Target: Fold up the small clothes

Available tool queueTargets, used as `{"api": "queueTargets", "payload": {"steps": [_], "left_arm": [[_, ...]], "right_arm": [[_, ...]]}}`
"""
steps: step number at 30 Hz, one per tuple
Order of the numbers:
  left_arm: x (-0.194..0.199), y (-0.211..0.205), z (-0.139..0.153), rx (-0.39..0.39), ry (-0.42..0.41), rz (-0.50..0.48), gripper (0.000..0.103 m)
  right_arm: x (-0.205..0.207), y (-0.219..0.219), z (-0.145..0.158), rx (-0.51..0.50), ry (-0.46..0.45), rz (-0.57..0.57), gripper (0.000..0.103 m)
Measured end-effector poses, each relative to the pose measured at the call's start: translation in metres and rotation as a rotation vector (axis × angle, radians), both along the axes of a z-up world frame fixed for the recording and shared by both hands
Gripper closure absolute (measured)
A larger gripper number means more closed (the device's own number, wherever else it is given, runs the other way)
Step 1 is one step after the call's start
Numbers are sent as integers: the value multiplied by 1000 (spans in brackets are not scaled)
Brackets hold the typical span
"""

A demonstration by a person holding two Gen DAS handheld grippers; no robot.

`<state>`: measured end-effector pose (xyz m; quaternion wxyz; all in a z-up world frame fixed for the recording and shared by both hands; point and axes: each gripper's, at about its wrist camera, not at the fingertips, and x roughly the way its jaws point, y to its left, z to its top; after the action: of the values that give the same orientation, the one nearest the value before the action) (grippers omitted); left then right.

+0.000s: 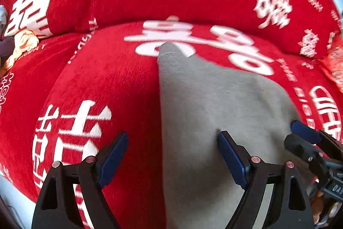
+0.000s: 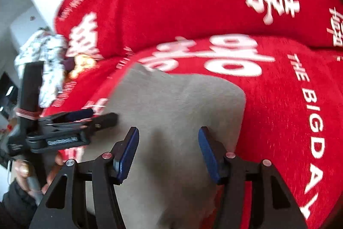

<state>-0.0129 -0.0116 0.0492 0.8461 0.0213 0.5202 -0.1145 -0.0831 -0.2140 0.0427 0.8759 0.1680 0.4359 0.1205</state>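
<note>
My left gripper (image 1: 172, 156) has its jaws spread wide, nothing pinched; it straddles the left edge of the grey garment (image 1: 214, 104), one pad over the red blanket (image 1: 107, 83), the other over grey cloth. My right gripper (image 2: 168, 152) is also open, both blue pads hovering over the grey fabric, no grip. The garment lies flat on the seat cushion under that red printed blanket, smooth, looks like one fold already made, far corner pointing at the backrest. Both tools sit side by side at the near end, likely so I can grab the near edge with two pinches and carry it over evenly. Angled down for that reason. A pile of other small clothes (image 2: 42, 57) waits well apart at the sofa's left end, probably next in line. Frames are blurry, so touch or no touch I cannot tell
</note>
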Motion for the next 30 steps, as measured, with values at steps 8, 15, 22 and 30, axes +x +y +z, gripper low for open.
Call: {"api": "queueTargets", "payload": {"steps": [8,15,22,30], "left_arm": [[25,-8,-16,7,36,-4,16],[-18,-6,17,35,-58,-48,17],[-67,-4,20,69,-102,-75,17],[-94,5,8,86,-129,-59,16]], "right_arm": [[26,-17,-13,12,44,4,42],[-44,33,37,-170,-136,163,42],[-83,69,3,-316,-121,313,42],[-117,54,-13,-337,-188,282,42]]}}
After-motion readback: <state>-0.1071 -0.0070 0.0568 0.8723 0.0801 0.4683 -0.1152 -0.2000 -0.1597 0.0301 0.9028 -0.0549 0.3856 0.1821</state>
